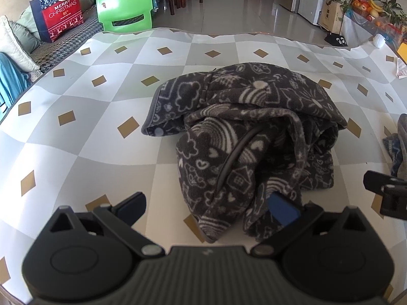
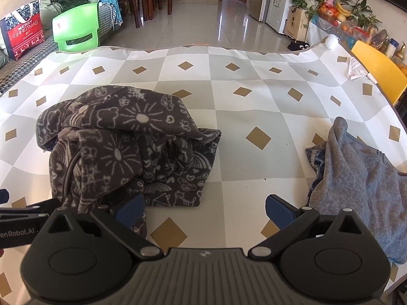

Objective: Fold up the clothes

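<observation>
Fleece garment (image 1: 244,137), dark w/ pale doodle print, lies crumpled in a heap on the checkered tablecloth (image 1: 76,132), at centre in left wrist view and toward 9 o'clock in right wrist view. Left gripper (image 1: 207,207) has fingers wide apart at the heap's near hem, its blue right pad (image 1: 282,208) against the fleece, nothing clamped. Right gripper (image 2: 204,209) also spread apart, empty, left pad (image 2: 129,209) just beside the heap's near corner; grey sweater (image 2: 356,188) bunched at 3 o'clock, apart from the fleece.
</observation>
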`<state>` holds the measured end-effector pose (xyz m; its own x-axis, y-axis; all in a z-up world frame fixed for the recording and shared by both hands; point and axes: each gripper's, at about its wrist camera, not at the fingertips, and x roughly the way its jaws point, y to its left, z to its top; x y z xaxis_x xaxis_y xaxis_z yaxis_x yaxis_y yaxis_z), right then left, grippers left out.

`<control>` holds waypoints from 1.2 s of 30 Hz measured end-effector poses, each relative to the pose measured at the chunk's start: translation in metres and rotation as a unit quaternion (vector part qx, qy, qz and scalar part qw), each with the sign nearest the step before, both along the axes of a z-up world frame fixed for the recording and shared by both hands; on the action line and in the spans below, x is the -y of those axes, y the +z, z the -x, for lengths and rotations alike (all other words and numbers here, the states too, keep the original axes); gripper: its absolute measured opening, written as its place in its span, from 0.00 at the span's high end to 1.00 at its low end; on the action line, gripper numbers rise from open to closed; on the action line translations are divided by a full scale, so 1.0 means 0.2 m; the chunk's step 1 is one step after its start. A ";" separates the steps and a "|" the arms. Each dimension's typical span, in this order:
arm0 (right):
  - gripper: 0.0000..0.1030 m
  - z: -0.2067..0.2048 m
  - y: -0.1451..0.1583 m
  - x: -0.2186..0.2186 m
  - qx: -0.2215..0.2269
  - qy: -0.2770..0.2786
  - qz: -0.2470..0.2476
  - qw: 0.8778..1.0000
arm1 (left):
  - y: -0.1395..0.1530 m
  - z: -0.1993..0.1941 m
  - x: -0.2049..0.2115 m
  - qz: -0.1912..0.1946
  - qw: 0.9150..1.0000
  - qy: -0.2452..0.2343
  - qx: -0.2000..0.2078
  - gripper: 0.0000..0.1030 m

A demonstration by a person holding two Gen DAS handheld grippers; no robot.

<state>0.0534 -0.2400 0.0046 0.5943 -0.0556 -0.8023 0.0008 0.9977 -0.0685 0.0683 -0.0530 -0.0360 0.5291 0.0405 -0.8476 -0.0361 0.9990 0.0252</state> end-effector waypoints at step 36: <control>0.02 0.00 0.01 0.00 0.009 -0.008 -0.009 1.000 | 0.02 0.03 0.04 -0.005 1.000 -0.015 0.010 0.00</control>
